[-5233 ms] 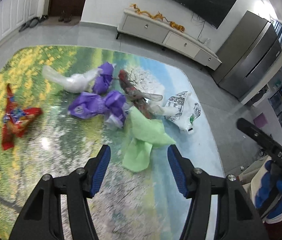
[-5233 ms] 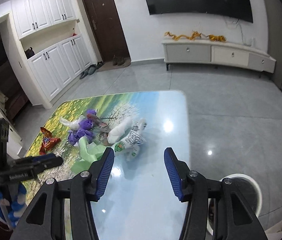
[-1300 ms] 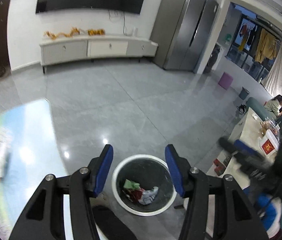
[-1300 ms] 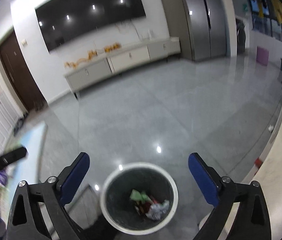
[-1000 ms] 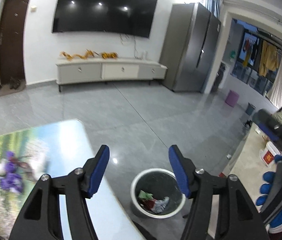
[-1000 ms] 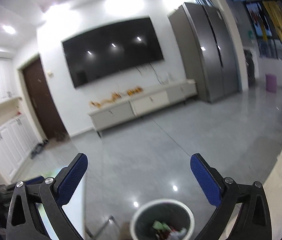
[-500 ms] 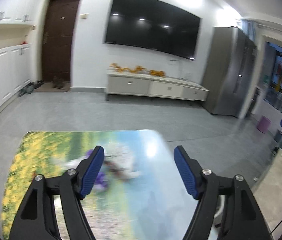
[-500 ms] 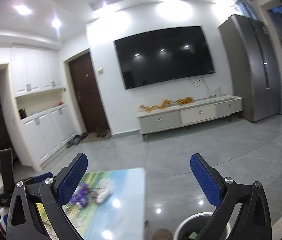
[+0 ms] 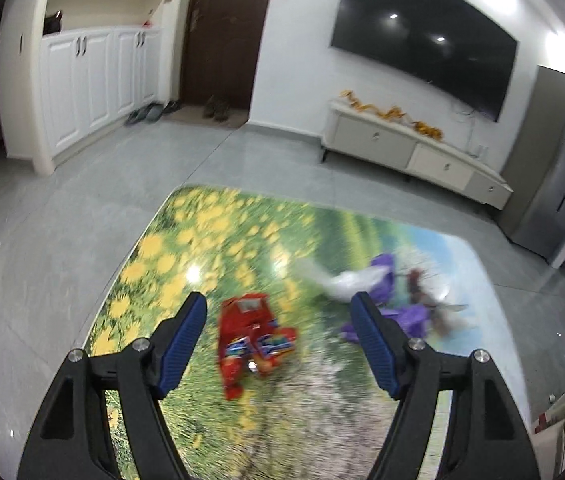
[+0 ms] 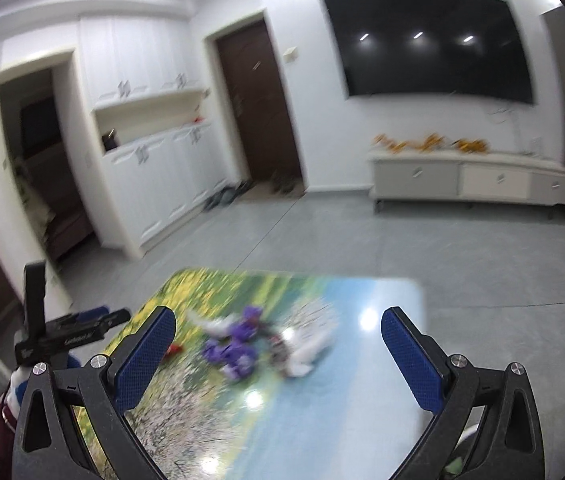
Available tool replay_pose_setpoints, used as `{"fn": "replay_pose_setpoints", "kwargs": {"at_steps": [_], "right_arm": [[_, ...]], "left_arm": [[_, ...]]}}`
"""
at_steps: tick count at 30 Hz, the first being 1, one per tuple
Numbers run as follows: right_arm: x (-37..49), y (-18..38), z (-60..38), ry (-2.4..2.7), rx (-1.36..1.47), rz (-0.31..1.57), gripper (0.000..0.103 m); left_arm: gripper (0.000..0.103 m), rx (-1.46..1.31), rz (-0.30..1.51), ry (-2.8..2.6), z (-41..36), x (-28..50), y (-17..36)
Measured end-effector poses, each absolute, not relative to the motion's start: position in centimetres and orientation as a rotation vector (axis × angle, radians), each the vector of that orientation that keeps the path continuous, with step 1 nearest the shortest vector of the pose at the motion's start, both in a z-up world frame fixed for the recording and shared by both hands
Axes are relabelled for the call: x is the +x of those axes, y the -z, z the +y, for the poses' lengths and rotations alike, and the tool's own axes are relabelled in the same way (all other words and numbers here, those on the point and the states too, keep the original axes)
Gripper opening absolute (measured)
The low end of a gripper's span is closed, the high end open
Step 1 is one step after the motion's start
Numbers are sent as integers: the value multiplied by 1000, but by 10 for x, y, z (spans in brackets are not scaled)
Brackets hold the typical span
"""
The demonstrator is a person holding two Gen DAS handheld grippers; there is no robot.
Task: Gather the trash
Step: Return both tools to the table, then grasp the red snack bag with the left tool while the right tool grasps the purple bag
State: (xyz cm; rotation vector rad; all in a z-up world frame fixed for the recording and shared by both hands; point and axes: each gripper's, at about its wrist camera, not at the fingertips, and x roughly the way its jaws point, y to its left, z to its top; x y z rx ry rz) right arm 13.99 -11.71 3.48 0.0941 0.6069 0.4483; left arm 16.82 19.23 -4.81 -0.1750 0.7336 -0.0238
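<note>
Both tongs hang above a glossy counter [image 9: 210,240] printed with a meadow scene, where the trash not yet collected lies. The left tongs [image 9: 278,336] stand well spread with nothing between the blue pads — the jaws have just been opening — and they frame a crumpled red snack wrapper [image 9: 252,336] lying alone on the yellow-flower side of the counter, apart from the rest; judging by that framing, it is the likely next pick. The right tongs [image 10: 278,356], spread wide and also empty, point at the main heap: purple bags [image 10: 238,350] tangled with a white bag [image 10: 306,346] near the middle of the counter, all blurred in that view. In the left view the same purple [image 9: 398,312] and white [image 9: 346,282] plastic sits to the right of the wrapper, with a dark reddish scrap whose make cannot be told.

The wide jaws suit soft, bulky litter — film and foil that must be straddled before pinching.

Around the counter lies a grey tiled floor [image 9: 82,200], polished enough to throw back the ceiling lights. A large dark screen [image 9: 422,36] hangs on the white wall above a low cream cabinet [image 9: 410,148] strewn with orange trim; a brown door [image 9: 222,32] with shoes at its foot and white cupboards [image 9: 90,60] close the far side.
</note>
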Motion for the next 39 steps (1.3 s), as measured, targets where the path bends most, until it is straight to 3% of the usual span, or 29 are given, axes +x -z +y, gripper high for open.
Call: {"fn": "replay_pose_setpoints", "kwargs": {"at_steps": [14,19,25,29,31,39], "right_arm": [[219,86,-14,-651,-27,849,103],[229,107,1,-662,-39,882,88],[229,122,9,-664,-74,910,59],[221,123,6,-668,-78,914,48],[217,122,3,-678,-72,921,36],[192,118,-3,-675,-43,926,32]], "left_arm": [[73,-213,851,-2,201,206,111],[71,-234,873,-3,203,209,120],[55,-239,896,2,200,208,128],[45,-252,900,5,201,202,130],[39,-256,900,8,200,200,130],[24,-266,889,19,197,173,120]]}}
